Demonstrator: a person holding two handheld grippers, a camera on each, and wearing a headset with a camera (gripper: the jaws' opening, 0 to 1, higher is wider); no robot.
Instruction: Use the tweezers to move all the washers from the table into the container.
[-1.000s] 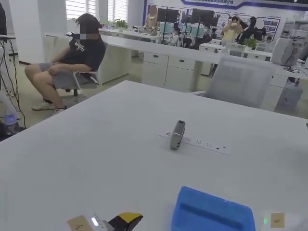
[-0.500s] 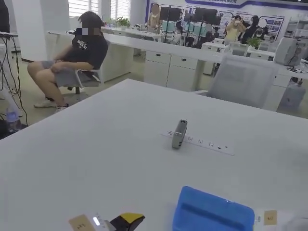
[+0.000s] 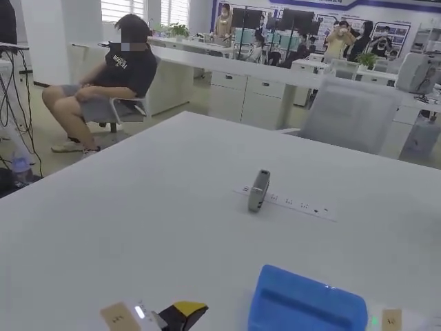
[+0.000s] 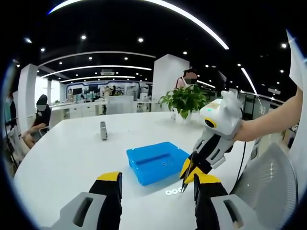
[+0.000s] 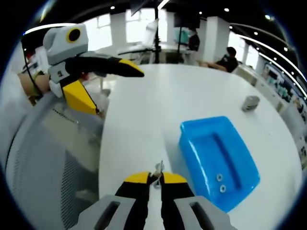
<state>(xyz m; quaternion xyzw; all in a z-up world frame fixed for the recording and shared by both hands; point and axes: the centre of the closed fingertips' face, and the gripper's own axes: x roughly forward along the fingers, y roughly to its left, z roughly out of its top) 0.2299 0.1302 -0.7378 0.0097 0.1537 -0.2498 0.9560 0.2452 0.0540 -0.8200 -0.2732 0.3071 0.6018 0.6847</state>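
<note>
Right gripper point(image 5: 157, 179) is pinching its jaws together on the tweezers point(image 5: 160, 171), whose tips are reaching down toward the white table point(image 5: 144, 120) just beside the blue container point(image 5: 218, 158). In the left gripper view those tips are hovering at two washers point(image 4: 171, 192) lying on the table near the container's edge; whether they are touching one I cannot tell. Two more washers point(image 5: 219, 178) are already lying inside the container. Left gripper point(image 4: 158, 178) is holding its jaws wide apart, gripping nothing, off to one side. The risk is sitting in the pinch itself. The washers look thin and flat, so the tips may end up skidding over them or flicking one away across the smooth top. A loose hold could be letting one fall short of the rim.
</note>
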